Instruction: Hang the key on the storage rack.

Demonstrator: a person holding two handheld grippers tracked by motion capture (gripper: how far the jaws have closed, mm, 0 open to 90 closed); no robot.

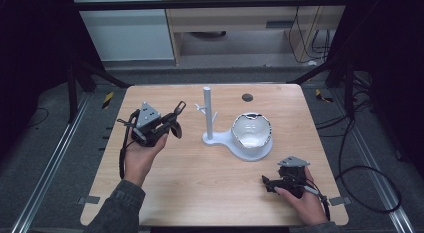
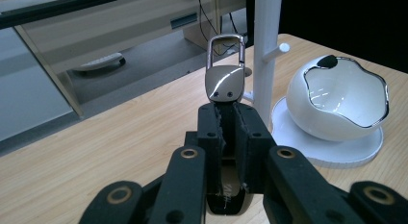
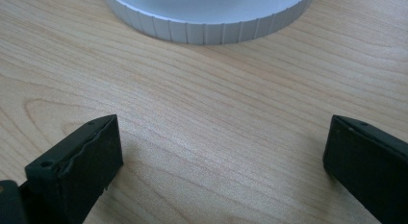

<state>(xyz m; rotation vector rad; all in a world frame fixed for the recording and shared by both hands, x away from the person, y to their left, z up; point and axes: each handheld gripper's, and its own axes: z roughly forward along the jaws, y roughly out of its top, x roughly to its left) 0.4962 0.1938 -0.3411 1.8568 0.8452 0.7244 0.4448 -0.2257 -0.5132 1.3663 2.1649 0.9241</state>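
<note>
The left gripper [image 2: 226, 113] had its two black jaws drawn together, clamped on the lower part of a polished silver metal key clip [image 2: 224, 72], whose flat shield-shaped plate bore two small dark rivets and whose rounded-rectangular carabiner loop stood upright above the jaw tips. In the high view the left gripper [image 1: 172, 124] was held above the left half of the light wood-grain table [image 1: 200, 183], its jaws pointing toward the white plastic peg stand [image 1: 208, 113], near it but apart from it. That stand consisted of a plain round post with short side pegs, rising from a flat white base. On the wider, round part of the same base sat a glossy white egg-shaped bowl with a wavy chrome-edged opening [image 1: 251, 130]; in the left gripper view its shell [image 2: 327, 113] appeared smooth and reflective, just beside the post. The right gripper [image 1: 270, 184] lay low at the near right of the table, pointing left. In the right gripper view its matte black jaws stood wide apart with nothing between them but bare tabletop [image 3: 211, 128], the ribbed edge of the white base [image 3: 207, 27] lying ahead of them, untouched. A small dark round disc [image 1: 247, 97] sat flush near the far table edge.
</note>
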